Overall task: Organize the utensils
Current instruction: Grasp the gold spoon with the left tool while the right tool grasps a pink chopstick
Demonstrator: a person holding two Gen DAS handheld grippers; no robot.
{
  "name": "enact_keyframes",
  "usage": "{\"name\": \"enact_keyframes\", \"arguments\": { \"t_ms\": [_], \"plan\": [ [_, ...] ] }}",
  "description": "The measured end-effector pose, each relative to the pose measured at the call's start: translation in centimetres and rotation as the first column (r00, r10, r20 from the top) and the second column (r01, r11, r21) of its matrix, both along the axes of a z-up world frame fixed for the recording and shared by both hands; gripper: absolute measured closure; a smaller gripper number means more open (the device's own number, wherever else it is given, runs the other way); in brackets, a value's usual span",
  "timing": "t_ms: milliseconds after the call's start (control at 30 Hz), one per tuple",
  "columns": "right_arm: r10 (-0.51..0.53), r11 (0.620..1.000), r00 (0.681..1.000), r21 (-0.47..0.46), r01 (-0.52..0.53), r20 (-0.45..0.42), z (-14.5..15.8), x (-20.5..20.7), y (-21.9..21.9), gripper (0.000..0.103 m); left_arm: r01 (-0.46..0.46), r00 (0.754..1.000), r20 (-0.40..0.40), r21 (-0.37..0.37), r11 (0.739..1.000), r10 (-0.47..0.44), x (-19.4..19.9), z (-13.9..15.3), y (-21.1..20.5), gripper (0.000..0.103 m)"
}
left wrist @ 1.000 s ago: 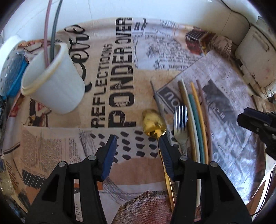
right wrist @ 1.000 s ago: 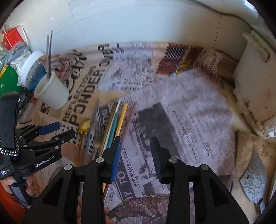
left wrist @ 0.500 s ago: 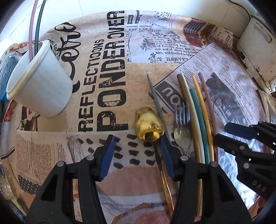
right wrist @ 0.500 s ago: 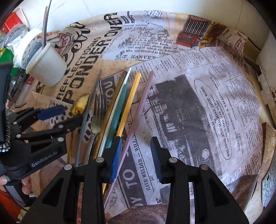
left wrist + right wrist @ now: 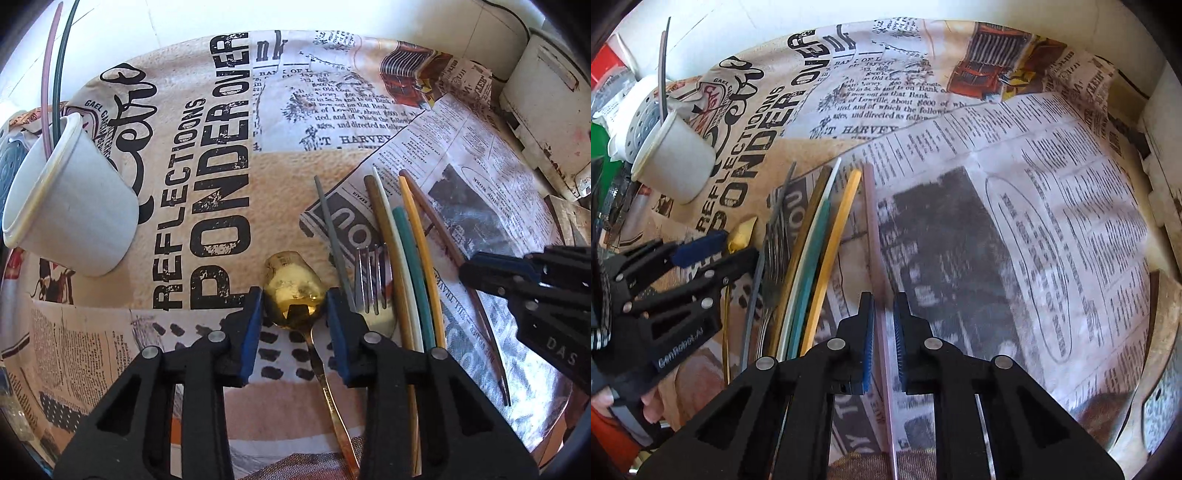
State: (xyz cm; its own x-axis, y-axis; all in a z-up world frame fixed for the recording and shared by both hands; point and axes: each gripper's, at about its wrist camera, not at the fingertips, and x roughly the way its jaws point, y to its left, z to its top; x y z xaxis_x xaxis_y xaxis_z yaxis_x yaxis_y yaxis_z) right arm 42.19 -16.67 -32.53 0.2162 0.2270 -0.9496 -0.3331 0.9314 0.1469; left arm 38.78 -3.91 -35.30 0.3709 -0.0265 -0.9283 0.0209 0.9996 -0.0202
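The left claw [image 5: 294, 314] has come down w/ its pads now on both sides of the gold spoon [image 5: 293, 295] on the worktop, & the right claw [image 5: 883, 343] has squeezed nearly closed round the pink stick [image 5: 875, 236], so both pick-ups look ready for the white cup [image 5: 70, 206].

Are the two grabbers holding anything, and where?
The left gripper closes around the gold spoon's bowl. The right gripper closes around the pink chopstick partway along. Contact can't be confirmed on either.

Gold spoon [image 5: 291, 299], white cup [image 5: 74, 218], newsprint cloth [image 5: 221, 147] (black lettering)
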Motion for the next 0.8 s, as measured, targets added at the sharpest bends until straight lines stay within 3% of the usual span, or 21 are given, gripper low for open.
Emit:
{"name": "enact_keyframes", "arguments": {
  "t_ms": [100,233,467,800],
  "plan": [
    [0.032,0.999,0.999,-0.024,-0.032,0.002,0.1,-0.1,0.7,0.089,0.0,1.0,-0.005,-0.013,1.0,0.0,0.1,0.0,0.1,0.07],
    [0.088,0.994,0.996,-0.069,-0.085,0.034,-0.1,-0.4,1.1,0.093,-0.013,1.0,-0.015,-0.043,0.999,0.012,-0.1,0.1,0.4,0.07],
    [0.005,1.0,1.0,0.017,-0.005,0.001,0.0,0.1,-0.3,0.097,-0.055,0.998,-0.027,-0.092,0.994,0.052,-1.5,0.3,1.1,0.07],
    [-0.044,0.994,0.995,0.108,0.034,0.092,4.1,-1.6,-1.2,0.097,-0.095,0.994,0.05,-0.124,0.988,0.102,-3.9,3.5,2.6,0.07]
  ]
}}
